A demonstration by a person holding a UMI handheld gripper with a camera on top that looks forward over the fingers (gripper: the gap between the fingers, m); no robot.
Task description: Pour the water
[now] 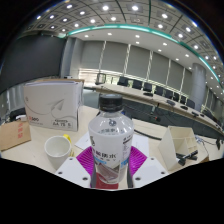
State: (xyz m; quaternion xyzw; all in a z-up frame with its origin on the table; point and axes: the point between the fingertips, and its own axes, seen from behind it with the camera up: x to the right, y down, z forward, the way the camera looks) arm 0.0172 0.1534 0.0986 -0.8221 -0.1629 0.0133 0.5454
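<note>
While jaws clamp bottle (111,143), cup (57,150) sits left, apart.

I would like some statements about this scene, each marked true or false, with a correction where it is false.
1. A clear plastic water bottle with a white cap stands between the fingers of the claw. True.
2. The bottle's cap is off. False: the white cap is on.
3. A white cup stands beside the bottle. True.
4. The cup lies on its side. False: it is upright, its opening facing up.
5. A white cardboard box stands beyond the cup. True.
6. The room has no chairs. False: black chairs stand along a long table behind.
</note>
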